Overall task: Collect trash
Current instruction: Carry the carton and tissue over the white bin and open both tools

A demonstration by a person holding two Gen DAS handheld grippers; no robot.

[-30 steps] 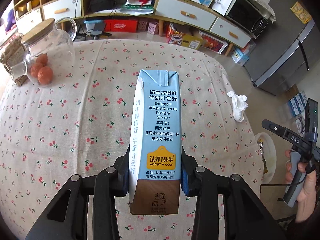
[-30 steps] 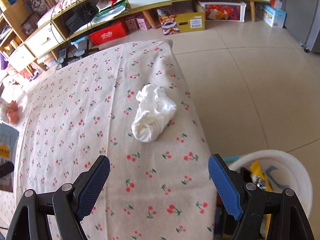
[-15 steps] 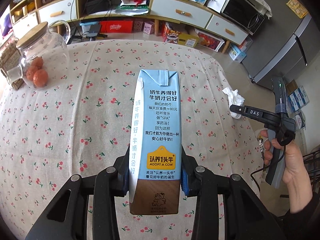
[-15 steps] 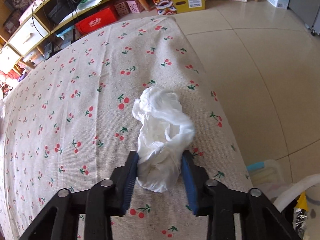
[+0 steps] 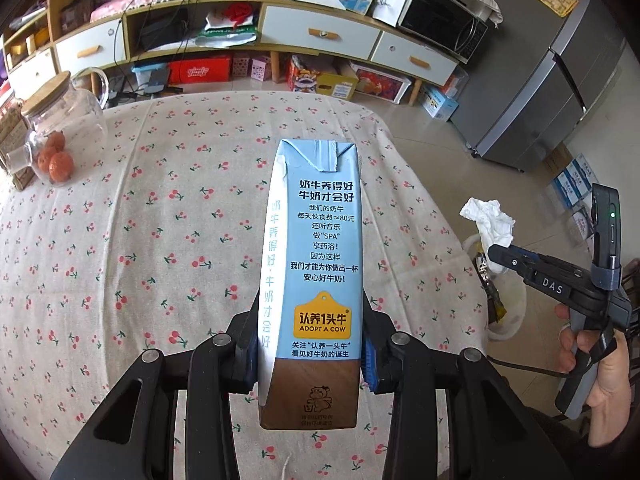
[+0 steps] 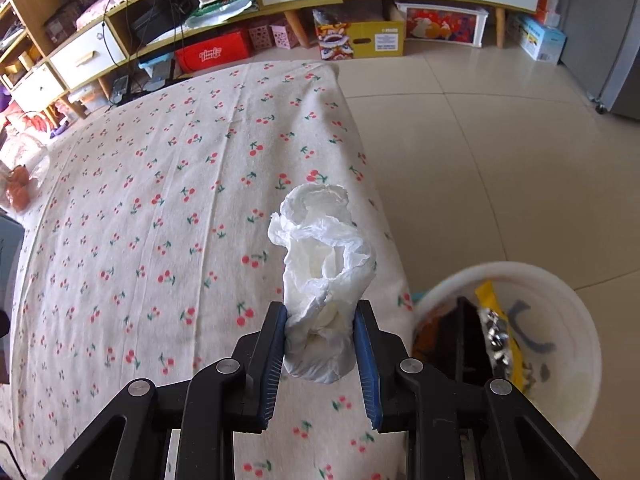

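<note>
Left gripper (image 5: 310, 364): clamped tight on the milk carton (image 5: 316, 264), pads squeezing it low down near the brown base. The carton sticks out along the fingers above the table, not resting on anything as far as I can tell.

Right gripper (image 6: 320, 344): closed most of the way around the crumpled tissue (image 6: 324, 280), which bulges out past the pads. From the left cam you can see it lifted off the cloth, out by the table's right edge.

Bin (image 6: 576, 292): white bucket on the floor just off the right side of the table, to the right of the tissue in my right cam. There's already some stuff in it, a yellow wrapper and something foil-ish; I can't make out the rest.

Progress: I'd say we're well along. Both pieces I can see are already in hand, and nothing else that looks like trash shows on the cloth in either view.

Left to do: swing both hands over the bucket and let go, tissue first probably since it's closest. Neither drop has happened yet.

Surface: table (image 5: 140, 240) with a cream cloth printed in little red cherries, a bit creased.

On the table: glass jar (image 5: 60, 132) with a wooden lid and a few oranges inside, far left. Not trash, I'm leaving it.

Room: long low cabinet (image 5: 320, 34) with white drawers and cluttered shelves along the back wall, boxes underneath, microwave (image 5: 444, 28) on top, grey fridge (image 5: 560, 80) on the right, and a shiny beige tile floor.
</note>
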